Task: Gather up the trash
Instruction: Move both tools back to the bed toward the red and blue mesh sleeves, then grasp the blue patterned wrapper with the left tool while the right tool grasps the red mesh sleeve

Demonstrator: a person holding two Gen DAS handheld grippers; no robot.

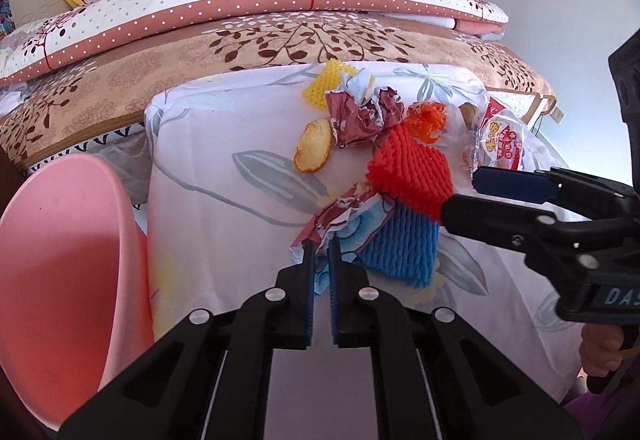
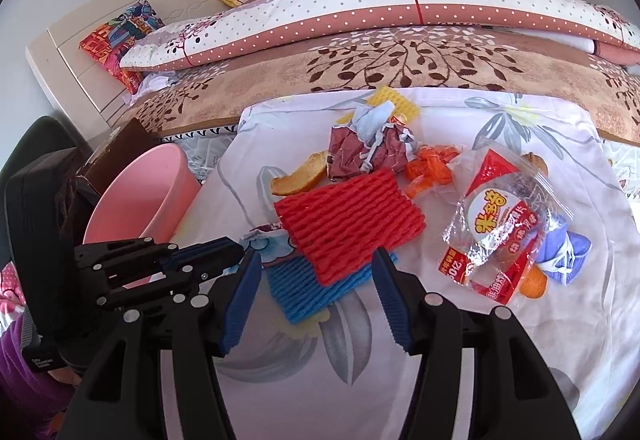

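Trash lies on a white floral cloth (image 2: 400,352). My left gripper (image 1: 321,246) is shut on a crumpled blue-and-red paper wrapper (image 1: 344,217), which also shows in the right wrist view (image 2: 266,240). Beside it lie a red foam net (image 2: 348,220) over a blue foam net (image 2: 316,288). My right gripper (image 2: 316,264) is open, its fingertips on either side of the near edge of the two nets. A pink bin (image 1: 60,260) stands at the left, below the cloth's edge.
Further back lie an orange peel (image 2: 298,177), a crumpled maroon wrapper (image 2: 360,151), a yellow foam net (image 2: 394,99), orange plastic (image 2: 430,167) and a clear snack bag (image 2: 500,215). A bed with a folded quilt (image 2: 400,11) stands behind.
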